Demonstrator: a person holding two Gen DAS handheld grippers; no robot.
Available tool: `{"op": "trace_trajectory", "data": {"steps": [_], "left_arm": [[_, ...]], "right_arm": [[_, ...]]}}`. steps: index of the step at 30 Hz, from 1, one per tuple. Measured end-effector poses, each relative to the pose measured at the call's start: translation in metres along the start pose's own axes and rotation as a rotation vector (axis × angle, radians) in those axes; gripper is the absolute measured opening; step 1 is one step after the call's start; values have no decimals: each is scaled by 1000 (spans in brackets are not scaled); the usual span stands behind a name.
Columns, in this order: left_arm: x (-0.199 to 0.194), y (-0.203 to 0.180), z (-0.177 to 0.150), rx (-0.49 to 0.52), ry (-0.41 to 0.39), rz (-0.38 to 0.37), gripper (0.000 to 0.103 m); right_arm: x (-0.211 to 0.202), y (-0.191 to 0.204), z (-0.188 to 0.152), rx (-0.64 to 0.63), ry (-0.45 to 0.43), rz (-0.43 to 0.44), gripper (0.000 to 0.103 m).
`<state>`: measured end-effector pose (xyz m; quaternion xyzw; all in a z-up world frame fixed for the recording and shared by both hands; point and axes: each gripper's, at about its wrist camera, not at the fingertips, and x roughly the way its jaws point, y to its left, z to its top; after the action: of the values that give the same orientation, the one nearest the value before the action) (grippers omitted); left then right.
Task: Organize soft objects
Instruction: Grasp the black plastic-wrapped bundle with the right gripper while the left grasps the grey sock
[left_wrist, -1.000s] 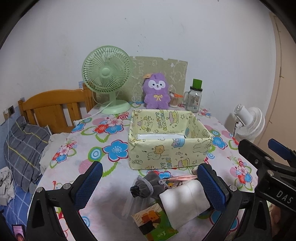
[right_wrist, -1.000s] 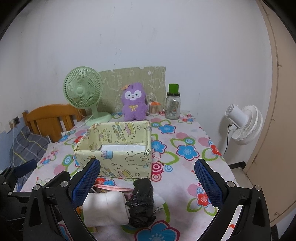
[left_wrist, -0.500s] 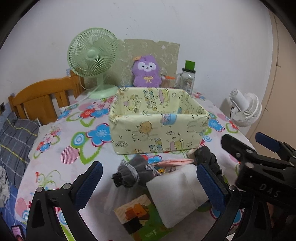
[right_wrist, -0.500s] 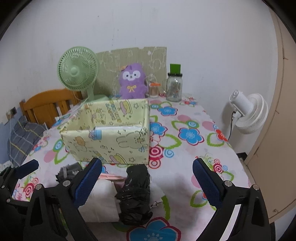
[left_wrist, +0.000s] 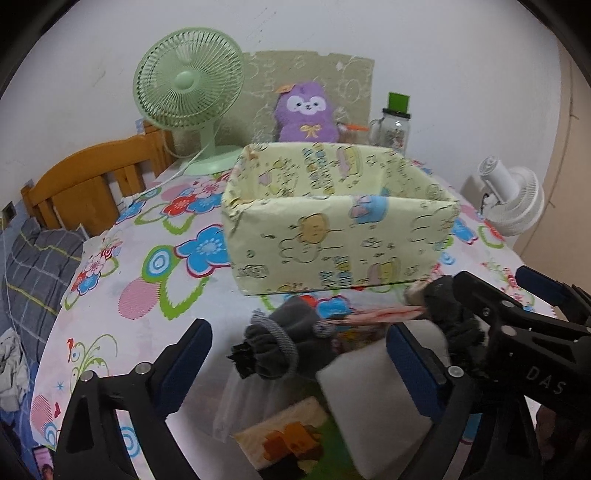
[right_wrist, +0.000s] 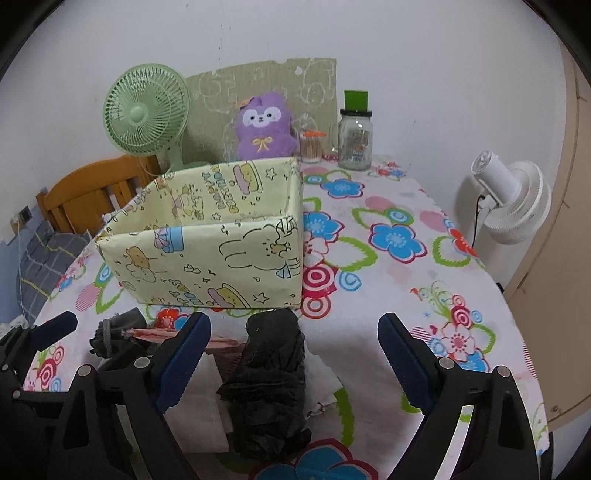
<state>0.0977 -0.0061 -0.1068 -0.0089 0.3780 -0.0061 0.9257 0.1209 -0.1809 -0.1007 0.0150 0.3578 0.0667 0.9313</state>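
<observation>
Black bundle (right_wrist: 271, 384) lies between right gripper's (right_wrist: 293, 363) spread jaws, seemingly untouched.

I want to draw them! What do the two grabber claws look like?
Both are black plastic clamps shaped like big tongs. The left gripper and the right gripper each have two fingers with bumpy blue pads and small silver screws. In the left view, the right gripper's side has pale letters, "DAS".

Both wrist views look forward from low over the worktop's (left_wrist: 122, 280) near edge toward its far edge and the wall, left beside right, close to the yellow box (left_wrist: 332, 236) (right_wrist: 207, 254) that both share.
</observation>
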Motion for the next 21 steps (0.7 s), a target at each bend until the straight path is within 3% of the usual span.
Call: {"op": "trace_trajectory", "data": {"steps": [7,14,17,21], "left_arm": [[18,9,-1,-6,37,14,90],[35,25,-1,-65,85,13,81],[39,26,-2,-74,94,-5,71],[38,26,-1,-82,81,-17,58]], "right_arm": [[25,0,0,19,75,10,86],[54,8,-12,19,192,42,62],[59,8,-12,24,202,34,49],[60,8,-10,26,193,36,46]]}}
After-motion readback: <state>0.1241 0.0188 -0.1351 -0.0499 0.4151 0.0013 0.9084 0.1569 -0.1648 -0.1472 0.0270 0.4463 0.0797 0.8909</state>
